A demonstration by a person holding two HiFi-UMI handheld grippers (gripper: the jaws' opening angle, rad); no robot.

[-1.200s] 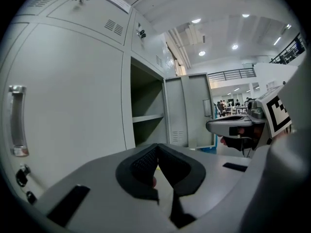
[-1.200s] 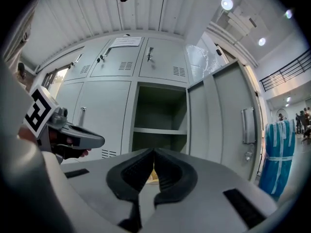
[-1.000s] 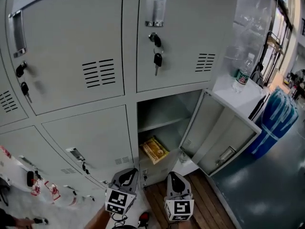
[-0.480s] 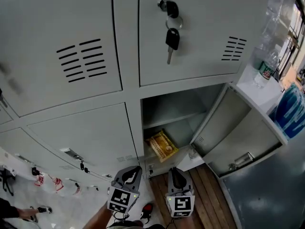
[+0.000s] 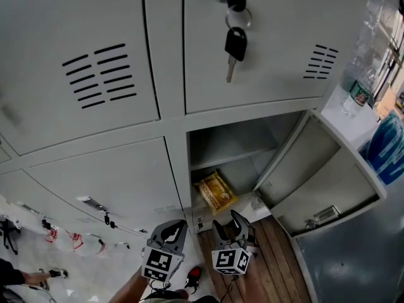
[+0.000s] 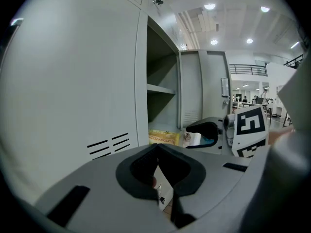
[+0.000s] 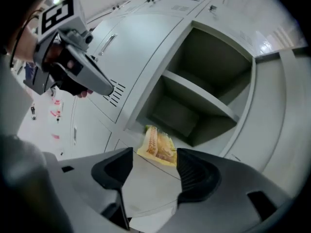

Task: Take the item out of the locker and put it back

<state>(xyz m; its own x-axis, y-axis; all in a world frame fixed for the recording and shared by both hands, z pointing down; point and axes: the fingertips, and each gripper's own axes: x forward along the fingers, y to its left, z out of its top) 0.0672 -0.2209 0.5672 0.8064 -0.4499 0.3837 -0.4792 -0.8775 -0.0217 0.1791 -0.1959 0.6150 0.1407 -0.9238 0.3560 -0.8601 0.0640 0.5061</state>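
Note:
A flat yellow packet (image 5: 216,192) lies on the floor of the open locker (image 5: 268,134), under its shelf. Both grippers hang low in front of the locker, apart from the packet. My right gripper (image 5: 227,221) points at the opening. Its jaws have just been opening and now stand open with nothing between them; in the right gripper view the packet (image 7: 158,146) shows beyond my right gripper (image 7: 154,155). My left gripper (image 5: 170,231) is beside it on the left, in front of the closed door. In the left gripper view my left gripper (image 6: 156,148) is shut and empty, and the packet (image 6: 163,137) lies ahead to the right.
The locker door (image 5: 315,169) is swung out to the right. A shelf (image 5: 233,153) splits the compartment. A key (image 5: 235,43) hangs from the locker above. A water bottle (image 5: 356,87) stands on a white ledge at right, above a blue object (image 5: 386,147). Wooden planks (image 5: 278,257) cover the floor below.
The right gripper's jaws went from shut to open and the gripper rolled. The view has closed in on the lockers. The left gripper has hardly shifted.

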